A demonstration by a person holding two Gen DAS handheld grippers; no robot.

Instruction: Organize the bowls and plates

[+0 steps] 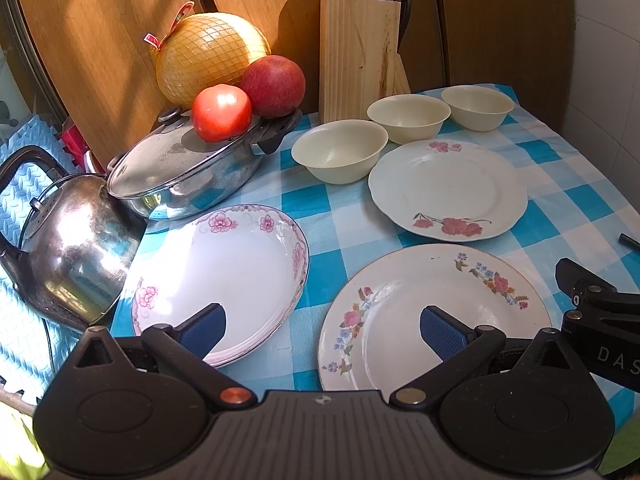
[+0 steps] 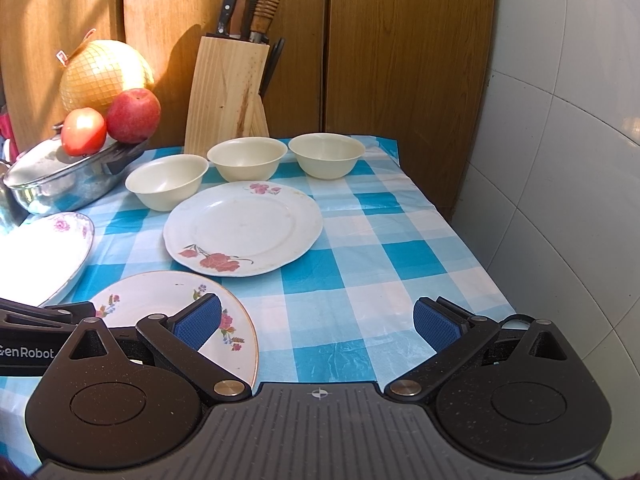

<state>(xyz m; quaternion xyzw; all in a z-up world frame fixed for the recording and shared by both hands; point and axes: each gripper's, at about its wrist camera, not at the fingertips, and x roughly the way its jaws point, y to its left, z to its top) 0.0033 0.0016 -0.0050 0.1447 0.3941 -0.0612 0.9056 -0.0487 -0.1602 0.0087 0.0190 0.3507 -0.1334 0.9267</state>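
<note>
Three cream bowls stand in a row at the back: left (image 1: pixel 339 151) (image 2: pixel 168 181), middle (image 1: pixel 409 117) (image 2: pixel 247 158), right (image 1: pixel 477 106) (image 2: pixel 325 154). A red-flower plate (image 1: pixel 448 188) (image 2: pixel 244 227) lies before them. A multicolour-flower plate (image 1: pixel 436 316) (image 2: pixel 176 316) lies near the front. A deep pink-flower plate (image 1: pixel 224 280) (image 2: pixel 44 252) lies at the left. My left gripper (image 1: pixel 323 330) is open and empty above the two near plates. My right gripper (image 2: pixel 318 322) is open and empty above the cloth, right of the near plate.
A blue checked cloth (image 2: pixel 360 264) covers the table. A lidded steel pan (image 1: pixel 188 172) carries a tomato (image 1: pixel 221 112) and an apple (image 1: pixel 273 85); a netted pomelo (image 1: pixel 208 54) is behind. A kettle (image 1: pixel 68 240) stands at the left. A knife block (image 2: pixel 228 96) stands at the back. A tiled wall (image 2: pixel 560 200) is at the right.
</note>
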